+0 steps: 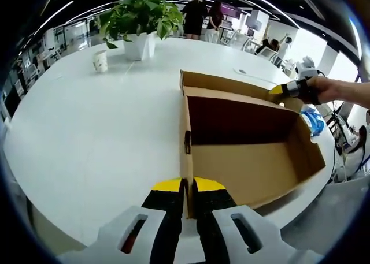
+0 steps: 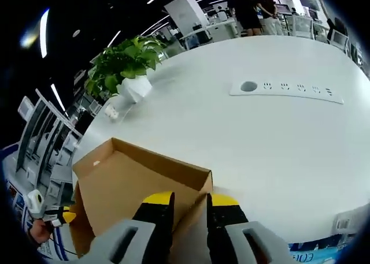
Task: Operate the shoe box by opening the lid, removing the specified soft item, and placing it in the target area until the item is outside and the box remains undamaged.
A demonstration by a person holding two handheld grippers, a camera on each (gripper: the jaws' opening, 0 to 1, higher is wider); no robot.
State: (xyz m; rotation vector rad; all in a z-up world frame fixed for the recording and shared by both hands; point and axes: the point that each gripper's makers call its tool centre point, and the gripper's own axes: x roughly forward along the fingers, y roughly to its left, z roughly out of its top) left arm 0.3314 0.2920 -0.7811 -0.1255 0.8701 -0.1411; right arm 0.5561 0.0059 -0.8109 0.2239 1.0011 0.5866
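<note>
Cardboard fills the left gripper view: the left gripper (image 1: 188, 190) is clenched on the near wall of the shoe box (image 1: 248, 171), which lies open on the white table (image 1: 87, 131), its inside apparently bare. In the right gripper view, the right gripper (image 2: 188, 205) pinches the box's opposite wall. Keep both grips light, lest the walls crease.
</note>
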